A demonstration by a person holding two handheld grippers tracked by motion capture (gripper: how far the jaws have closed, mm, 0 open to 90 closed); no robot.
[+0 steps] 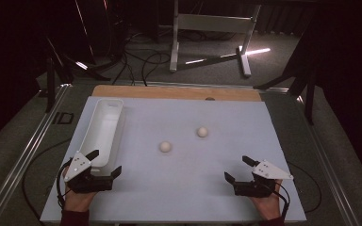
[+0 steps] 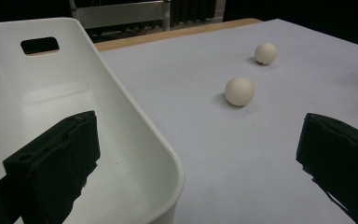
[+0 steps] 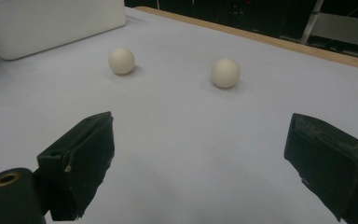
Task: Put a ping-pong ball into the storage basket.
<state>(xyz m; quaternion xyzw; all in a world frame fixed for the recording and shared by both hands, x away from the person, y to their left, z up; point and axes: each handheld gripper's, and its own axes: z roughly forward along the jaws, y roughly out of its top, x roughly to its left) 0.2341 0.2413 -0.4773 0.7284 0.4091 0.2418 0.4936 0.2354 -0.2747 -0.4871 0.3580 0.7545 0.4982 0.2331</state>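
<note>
Near ball [image 1: 165,147]: a small, smooth, off-white sphere with a matte skin, resting on the pale sheet that covered the table [image 1: 184,188].
Far ball [image 1: 202,132]: the same size and colour, lying a little further back and to the right, apart from the first.
Bin [image 1: 104,129]: a long white plastic tub with a handle slot, standing along the sheet's left side.
Left gripper [image 1: 104,164]: jaws spread wide with nothing between them; one jaw hung over the bin's near end, the other over bare sheet.
Right gripper [image 1: 238,168]: jaws likewise wide apart and empty, low over the sheet's near right.
Balls against the fingers: both lay well ahead of either pair, between the two grippers, touched by neither.
</note>
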